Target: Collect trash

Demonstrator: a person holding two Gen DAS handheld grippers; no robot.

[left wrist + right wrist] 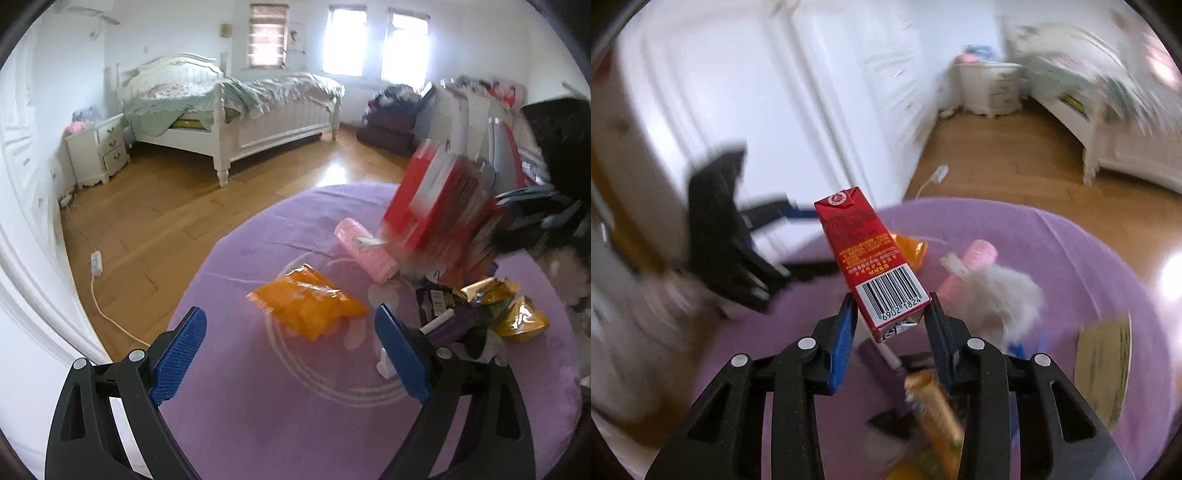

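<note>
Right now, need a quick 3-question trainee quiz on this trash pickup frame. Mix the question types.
1. True or false: the right tool is shut on the red carton.
2. Multiple choice: the orange bag in front of the left tool lies on A) the wood floor B) the purple rug C) the bed.
3. Fill in: the left tool's jaws are ____ and hold nothing.

Key: 1 true; 2 B; 3 open.
</note>
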